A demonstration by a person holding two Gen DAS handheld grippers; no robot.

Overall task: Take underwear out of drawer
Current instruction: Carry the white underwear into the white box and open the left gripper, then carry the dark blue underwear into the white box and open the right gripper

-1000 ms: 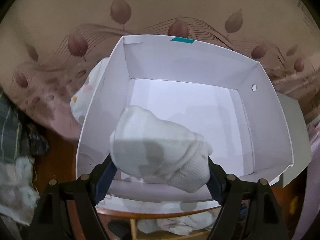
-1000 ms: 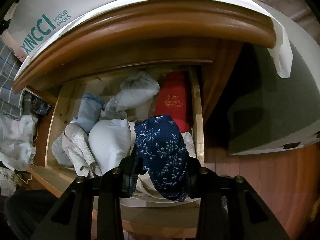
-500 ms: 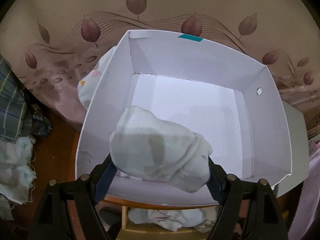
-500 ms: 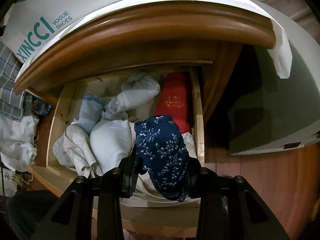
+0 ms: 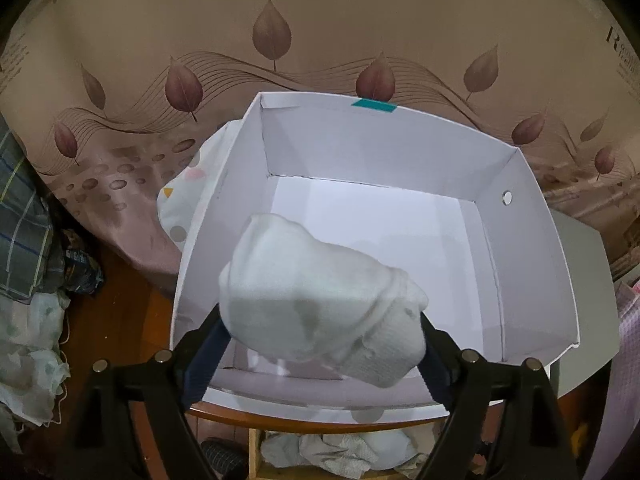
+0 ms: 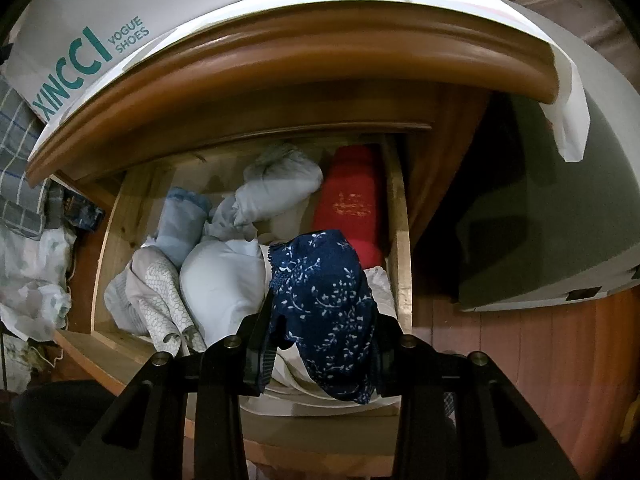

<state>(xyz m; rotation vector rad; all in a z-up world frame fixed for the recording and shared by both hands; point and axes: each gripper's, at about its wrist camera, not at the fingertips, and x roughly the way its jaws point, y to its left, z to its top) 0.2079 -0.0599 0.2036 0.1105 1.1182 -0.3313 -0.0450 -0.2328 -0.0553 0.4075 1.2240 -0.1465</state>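
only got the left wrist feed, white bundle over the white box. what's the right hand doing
Observer: The right gripper is shut on a navy floral garment, over the open wooden drawer.
Operator: anything left in the drawer
Observer: Yes. A red roll lies along its right wall, and pale folded bundles fill the middle and left.
Operator: where does the box sit from there
Observer: On the rounded wooden top above the drawer, its teal lettering showing. Meanwhile, in your feed, the left gripper jaws are opening around the white bundle.
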